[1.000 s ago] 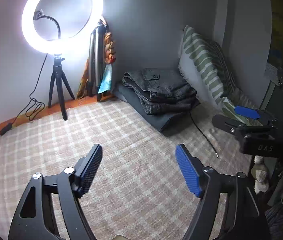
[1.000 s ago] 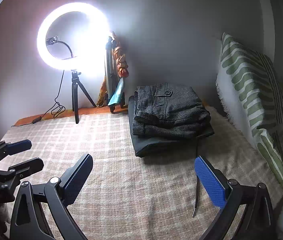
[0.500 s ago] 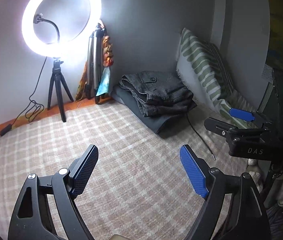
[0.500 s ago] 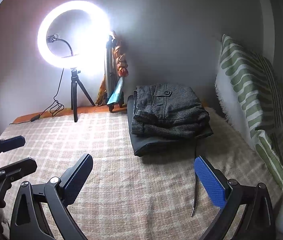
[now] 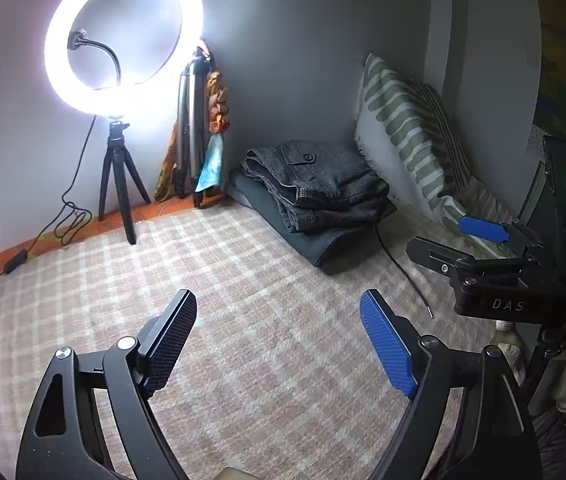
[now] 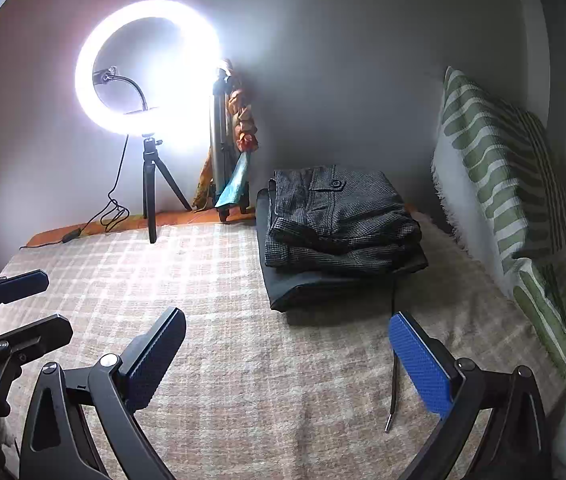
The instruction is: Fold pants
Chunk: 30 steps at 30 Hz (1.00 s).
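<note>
**Right wrist view: folded pants stacked at the far end of the bed**

Right wrist footage shows the pants folded into a thick, roughly rectangular bundle of dark grey, finely checked woven cloth, with a buttoned pocket flap seen on top. The bundle is laid on a smooth, flat, dark grey folded cloth, whose long axis runs from the near side toward the back wall; the pants' buttoned end is pointed toward that wall. The stack is set at the far end of a nubby beige-and-white checked blanket, well apart from both tools.

A thin dark cord with a metal tip is trailed from under the stack toward the camera. To the right, a green-and-white striped pillow with a fringed edge is leaned against the wall. To the left, a glowing ring light is carried on a small black tripod, and a folded silver tripod is propped beside it.

The right gripper is held with its ribbed pads spread wide, nothing between them. The left gripper is likewise spread apart and empty above the blanket.
</note>
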{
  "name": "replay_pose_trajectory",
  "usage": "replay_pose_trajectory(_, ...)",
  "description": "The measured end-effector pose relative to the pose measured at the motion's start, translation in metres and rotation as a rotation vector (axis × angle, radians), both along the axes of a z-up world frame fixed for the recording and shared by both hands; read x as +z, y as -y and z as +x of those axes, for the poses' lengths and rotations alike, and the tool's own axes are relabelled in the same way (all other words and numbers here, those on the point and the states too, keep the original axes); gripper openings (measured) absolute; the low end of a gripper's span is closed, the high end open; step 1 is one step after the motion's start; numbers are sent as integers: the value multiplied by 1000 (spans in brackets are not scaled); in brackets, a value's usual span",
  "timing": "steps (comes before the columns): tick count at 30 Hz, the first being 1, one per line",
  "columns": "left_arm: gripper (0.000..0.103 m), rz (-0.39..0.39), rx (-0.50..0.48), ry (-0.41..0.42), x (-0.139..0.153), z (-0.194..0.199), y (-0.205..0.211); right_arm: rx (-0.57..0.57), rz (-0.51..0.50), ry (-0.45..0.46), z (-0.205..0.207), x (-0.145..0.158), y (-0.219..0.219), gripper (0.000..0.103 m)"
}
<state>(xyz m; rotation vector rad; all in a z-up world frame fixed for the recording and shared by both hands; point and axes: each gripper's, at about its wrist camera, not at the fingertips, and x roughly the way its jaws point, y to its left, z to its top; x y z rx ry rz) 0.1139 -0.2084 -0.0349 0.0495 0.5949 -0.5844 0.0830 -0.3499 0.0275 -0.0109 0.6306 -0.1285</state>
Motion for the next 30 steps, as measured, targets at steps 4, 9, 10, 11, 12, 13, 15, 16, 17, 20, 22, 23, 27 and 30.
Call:
replay_pose_trajectory(4, 84, 0, 0, 0, 0, 1, -1, -3, 2, 0, 0, 0, 0, 103)
replay_pose_trajectory(9, 84, 2, 3, 1, 1, 1, -2, 2, 5, 0, 0, 0, -2, 103)
replay_pose_trajectory(10, 84, 4, 3, 1, 1, 1, -2, 4, 3, 0, 0, 0, -3, 103)
replay_pose_trajectory(11, 84, 4, 4, 0, 2, 1, -2, 6, 4, -1, 1, 0, -3, 103)
replay_pose_trajectory(12, 84, 5, 5, -3, 2, 1, -2, 8, 5, -2, 1, -1, -3, 103)
replay_pose_trajectory(13, 84, 6, 5, -5, 2, 1, -2, 10, 5, -3, 1, -1, -4, 103)
replay_pose_trajectory(15, 84, 8, 8, -11, 1, 2, -3, 13, 2, -3, 1, -1, -5, 103)
replay_pose_trajectory(16, 84, 9, 9, -14, 1, 2, -3, 14, -1, -3, 1, -1, -5, 103)
replay_pose_trajectory(17, 84, 9, 11, -17, 1, 2, -4, 15, -2, -2, 1, -1, -6, 103)
replay_pose_trajectory(20, 84, 6, 15, -20, 2, 2, -5, 19, -4, -2, 2, -1, -7, 103)
replay_pose_trajectory(22, 84, 5, 19, -24, 2, 3, -6, 22, -6, -3, 2, -1, -8, 103)
replay_pose_trajectory(23, 84, 3, 20, -24, 2, 2, -7, 23, -8, -5, 3, -2, -9, 103)
replay_pose_trajectory(27, 84, 24, 39, -9, 3, 0, -6, 30, -17, -6, 3, -3, -12, 103)
replay_pose_trajectory(30, 84, 23, 34, 1, 4, -1, -6, 35, -18, -8, 4, -3, -14, 103)
